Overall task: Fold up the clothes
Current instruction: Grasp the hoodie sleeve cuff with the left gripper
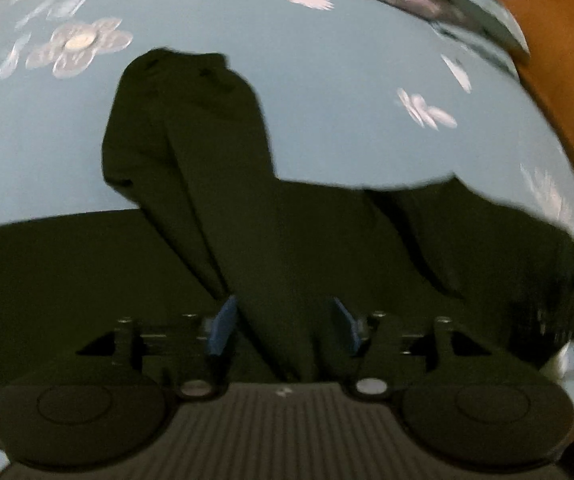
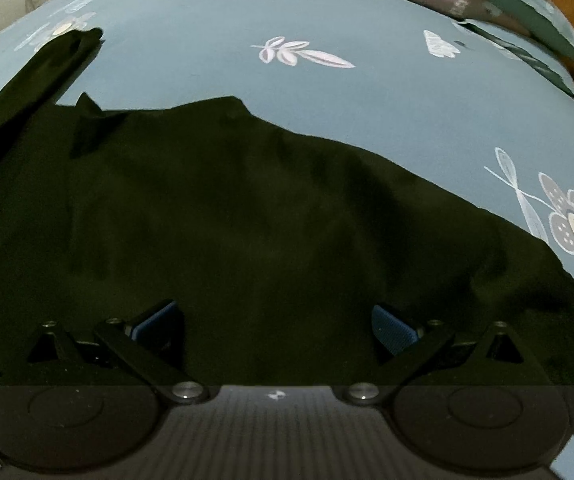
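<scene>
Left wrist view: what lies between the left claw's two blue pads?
A raised fold of the dark garment runs between the left claw; the pads stand apart from it, not pinching.

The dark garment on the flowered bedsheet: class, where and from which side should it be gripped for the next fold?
Probably grip the dark garment at its long sleeve-like strip's far end, coming from above. That strip lies flat on the blue bedsheet, clear of the body, so fingers can pinch its free edge and carry it inward.
</scene>
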Tool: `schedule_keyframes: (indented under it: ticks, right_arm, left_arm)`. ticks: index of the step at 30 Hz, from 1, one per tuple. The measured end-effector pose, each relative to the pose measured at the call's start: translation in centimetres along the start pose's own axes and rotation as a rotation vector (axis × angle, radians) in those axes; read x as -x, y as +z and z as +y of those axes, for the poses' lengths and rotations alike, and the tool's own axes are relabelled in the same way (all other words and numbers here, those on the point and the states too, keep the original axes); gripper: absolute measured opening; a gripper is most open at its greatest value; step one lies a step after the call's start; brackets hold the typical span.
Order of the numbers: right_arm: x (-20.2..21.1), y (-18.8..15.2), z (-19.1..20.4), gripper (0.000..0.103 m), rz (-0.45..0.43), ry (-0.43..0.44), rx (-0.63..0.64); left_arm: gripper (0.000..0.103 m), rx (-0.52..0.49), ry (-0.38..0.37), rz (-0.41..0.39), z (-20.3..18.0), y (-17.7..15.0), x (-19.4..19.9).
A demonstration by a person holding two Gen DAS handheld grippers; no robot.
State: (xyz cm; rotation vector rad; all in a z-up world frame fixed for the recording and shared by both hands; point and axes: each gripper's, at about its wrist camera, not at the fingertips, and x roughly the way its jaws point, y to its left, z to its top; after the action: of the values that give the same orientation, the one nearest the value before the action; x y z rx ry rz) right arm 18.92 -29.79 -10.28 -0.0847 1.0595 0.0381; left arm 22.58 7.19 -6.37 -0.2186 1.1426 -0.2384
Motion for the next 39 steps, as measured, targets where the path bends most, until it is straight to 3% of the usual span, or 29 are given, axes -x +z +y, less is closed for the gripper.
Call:
schedule_keyframes:
  ticks: [7, 17, 19, 22, 26, 35, 39]
  right_arm:
    - [1.8, -0.5, 1.5, 0.103, 0.017, -0.076, -0.052]
    - [3.3, 0.0, 5.2, 0.103, 0.043, -0.135, -0.064]
    - [3.5, 0.5, 6.0, 0.103, 0.032, -0.137, -0.038]
    - [3.5, 1.2, 7.1, 0.103, 0.025, -0.136, -0.003]
    - [3.3, 1.7, 8.0, 0.103, 0.029, -0.135, 0.03]
    - [2.8, 2.3, 7.8, 0.103, 0.034, -0.128, 0.048]
    - [2.5, 2.4, 7.7, 0.103, 0.037, -0.124, 0.05]
  left_arm:
    - [0.055, 0.191, -0.17, 0.05, 6.6, 2.3, -4.0]
    - [0.055, 0.273, -0.381, 0.011, 10.3, 4.5, -7.0]
    - [0.047, 0.286, -0.402, -0.002, 10.9, 4.5, -7.1]
    - [0.008, 0.277, -0.355, -0.017, 11.1, 4.3, -7.1]
    - [0.006, 0.225, -0.319, -0.067, 10.4, 4.1, -5.5]
    - [0.004, 0.047, -0.248, -0.24, 7.6, 3.8, 2.2]
    - [0.004, 0.012, -0.167, -0.247, 7.6, 2.2, 2.6]
